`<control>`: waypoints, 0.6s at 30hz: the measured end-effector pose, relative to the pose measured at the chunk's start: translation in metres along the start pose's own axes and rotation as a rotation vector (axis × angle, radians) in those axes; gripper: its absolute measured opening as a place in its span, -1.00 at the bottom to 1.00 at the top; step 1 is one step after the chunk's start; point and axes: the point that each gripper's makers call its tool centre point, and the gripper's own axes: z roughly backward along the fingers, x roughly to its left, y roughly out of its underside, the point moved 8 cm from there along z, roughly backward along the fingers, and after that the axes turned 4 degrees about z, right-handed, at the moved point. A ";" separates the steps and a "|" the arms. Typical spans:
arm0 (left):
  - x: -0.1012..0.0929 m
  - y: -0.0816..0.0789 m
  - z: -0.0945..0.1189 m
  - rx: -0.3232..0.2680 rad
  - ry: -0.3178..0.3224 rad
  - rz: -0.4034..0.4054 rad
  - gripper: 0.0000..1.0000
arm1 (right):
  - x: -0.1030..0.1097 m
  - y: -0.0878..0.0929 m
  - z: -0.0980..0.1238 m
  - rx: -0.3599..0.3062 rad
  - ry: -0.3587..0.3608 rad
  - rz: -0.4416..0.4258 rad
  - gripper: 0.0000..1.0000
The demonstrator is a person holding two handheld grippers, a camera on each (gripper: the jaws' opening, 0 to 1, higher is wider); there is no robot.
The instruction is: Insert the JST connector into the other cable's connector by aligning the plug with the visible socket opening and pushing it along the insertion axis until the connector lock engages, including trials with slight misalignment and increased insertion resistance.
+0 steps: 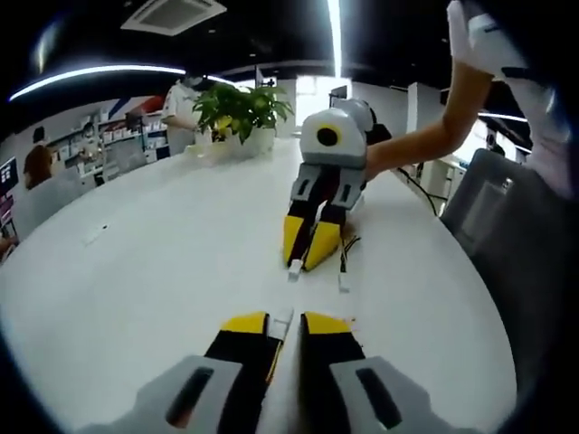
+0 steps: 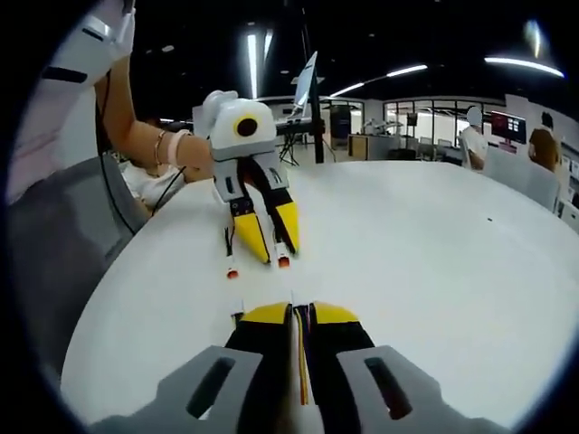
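Note:
My left gripper (image 1: 285, 318) is shut on a white JST connector (image 1: 283, 316) that pokes out past its yellow tips. Facing it over the white table (image 1: 154, 262), my right gripper (image 1: 306, 260) is shut on its own cable, whose white plug (image 1: 295, 268) juts toward my left one. A small gap separates the two connectors. In the right gripper view my right gripper (image 2: 298, 313) pinches coloured wires (image 2: 303, 357). Opposite it, the left gripper (image 2: 274, 255) holds its connector (image 2: 283, 262) just above the table (image 2: 434, 262). A loose cable end (image 2: 232, 272) lies beside it.
A loose connector with dark wires (image 1: 344, 280) lies on the table beside the right gripper. A potted plant (image 1: 240, 110) stands at the table's far end. The person's arm (image 1: 425, 136) reaches in from the right. People sit and stand at the room's edges.

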 end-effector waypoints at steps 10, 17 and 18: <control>0.001 0.004 -0.002 0.008 0.004 -0.023 -0.98 | 0.000 0.001 0.001 -0.016 -0.002 -0.013 -0.91; 0.003 0.005 -0.004 -0.009 0.010 -0.020 -1.00 | 0.000 0.001 0.001 -0.015 -0.004 -0.016 -0.91; 0.003 0.005 -0.004 -0.007 0.009 -0.011 -1.00 | 0.000 0.001 0.001 -0.015 -0.004 -0.013 -0.91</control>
